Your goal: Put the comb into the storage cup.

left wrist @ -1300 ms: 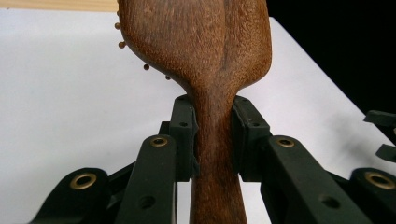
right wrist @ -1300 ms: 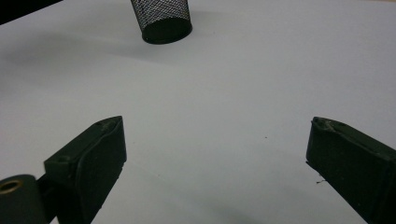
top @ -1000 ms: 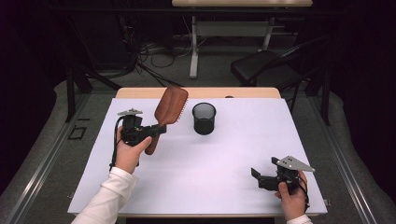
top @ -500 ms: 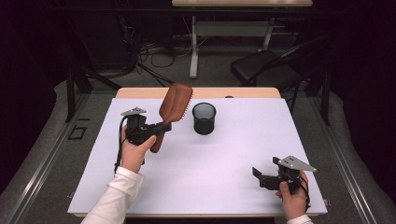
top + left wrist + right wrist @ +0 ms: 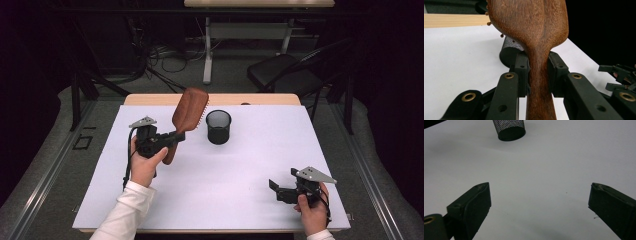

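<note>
A brown wooden hairbrush point(image 5: 187, 114) is lifted off the white table, head tilted up and to the right, toward the black mesh cup point(image 5: 218, 126). My left gripper point(image 5: 172, 137) is shut on its handle. In the left gripper view both pads clamp the handle point(image 5: 538, 75), and the mesh cup point(image 5: 509, 51) stands just behind the brush head. My right gripper point(image 5: 273, 188) rests low near the table's front right, open with nothing between its jaws. From the right gripper view the wide-apart jaws frame bare table, with the mesh cup point(image 5: 509, 129) far ahead.
The white table top point(image 5: 250, 160) has a wooden strip point(image 5: 150, 99) along its far edge. A dark chair point(image 5: 287, 75) and cables lie on the floor behind the table. My right gripper point(image 5: 621, 75) shows at the right edge of the left gripper view.
The left gripper has carried the hairbrush a little to the right, closer to the mesh cup, with the head tilting further over. The right gripper has stayed put.
</note>
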`<state>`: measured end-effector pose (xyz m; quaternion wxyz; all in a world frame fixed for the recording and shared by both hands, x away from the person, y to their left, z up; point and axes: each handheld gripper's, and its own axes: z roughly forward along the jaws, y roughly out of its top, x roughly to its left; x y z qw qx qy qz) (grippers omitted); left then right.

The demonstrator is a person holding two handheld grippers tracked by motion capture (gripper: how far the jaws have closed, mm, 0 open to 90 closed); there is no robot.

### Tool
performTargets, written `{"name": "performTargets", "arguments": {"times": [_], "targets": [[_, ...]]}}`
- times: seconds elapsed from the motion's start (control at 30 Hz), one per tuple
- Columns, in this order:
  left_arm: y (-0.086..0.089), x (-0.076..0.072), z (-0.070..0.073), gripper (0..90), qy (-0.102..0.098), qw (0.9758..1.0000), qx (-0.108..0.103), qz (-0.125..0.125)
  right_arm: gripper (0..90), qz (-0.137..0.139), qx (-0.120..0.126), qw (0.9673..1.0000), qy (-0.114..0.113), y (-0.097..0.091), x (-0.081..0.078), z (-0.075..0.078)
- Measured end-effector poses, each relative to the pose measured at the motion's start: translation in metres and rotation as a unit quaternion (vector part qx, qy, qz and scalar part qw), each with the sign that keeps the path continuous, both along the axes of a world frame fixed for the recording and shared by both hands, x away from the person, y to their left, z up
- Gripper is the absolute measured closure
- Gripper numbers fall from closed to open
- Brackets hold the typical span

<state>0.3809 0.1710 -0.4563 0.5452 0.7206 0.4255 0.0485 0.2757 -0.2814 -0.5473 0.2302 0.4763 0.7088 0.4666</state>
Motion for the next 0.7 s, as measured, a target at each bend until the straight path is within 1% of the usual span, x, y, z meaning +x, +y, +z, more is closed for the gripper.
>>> {"name": "performTargets", "arguments": {"times": [0.1, 0.13, 0.2, 0.27, 0.3, 0.47, 0.5, 0.53, 0.57, 0.63, 0.7], "targets": [[0.000, 0.000, -0.001, 73.0, -0.004, 1.0000, -0.003, 0.002, 4.0, 0.000, -0.003, 1.0000, 0.003, 0.000, 0.000, 0.001], [0.001, 0.000, -0.001, 73.0, -0.006, 1.0000, -0.003, 0.001, 3.8, 0.004, -0.005, 1.0000, 0.007, 0.000, 0.000, 0.001], [0.001, -0.001, -0.002, 73.0, -0.006, 1.0000, -0.005, 0.002, 3.6, 0.003, -0.003, 1.0000, 0.003, 0.001, 0.000, 0.002], [0.001, -0.001, -0.002, 73.0, -0.007, 1.0000, -0.006, 0.002, 3.5, 0.003, -0.002, 1.0000, 0.003, 0.002, 0.001, 0.002], [0.001, -0.001, -0.003, 73.0, -0.007, 0.9999, -0.007, 0.002, 3.5, 0.005, 0.000, 1.0000, 0.006, 0.003, 0.002, 0.003], [-0.001, -0.001, -0.003, 73.0, -0.009, 0.9999, -0.005, -0.001, 3.3, 0.011, 0.005, 0.9999, 0.009, 0.008, 0.005, 0.008], [-0.001, -0.002, -0.003, 73.0, -0.010, 0.9999, -0.005, -0.002, 3.0, 0.019, 0.004, 0.9997, 0.018, 0.010, 0.006, 0.011], [-0.002, -0.002, -0.003, 73.0, -0.014, 0.9999, -0.006, -0.005, 2.8, 0.024, 0.005, 0.9995, 0.018, 0.012, 0.008, 0.012], [-0.002, -0.002, -0.003, 73.0, -0.014, 0.9999, -0.006, -0.005, 2.8, 0.024, 0.005, 0.9995, 0.018, 0.012, 0.008, 0.012], [-0.002, -0.003, -0.003, 73.0, -0.015, 0.9998, -0.007, -0.005, 1.7, 0.038, 0.002, 0.9989, 0.026, 0.019, 0.012, 0.017], [-0.002, -0.003, -0.003, 73.0, -0.015, 0.9998, -0.008, -0.005, 1.2, 0.047, 0.000, 0.9984, 0.032, 0.025, 0.016, 0.021]]}}
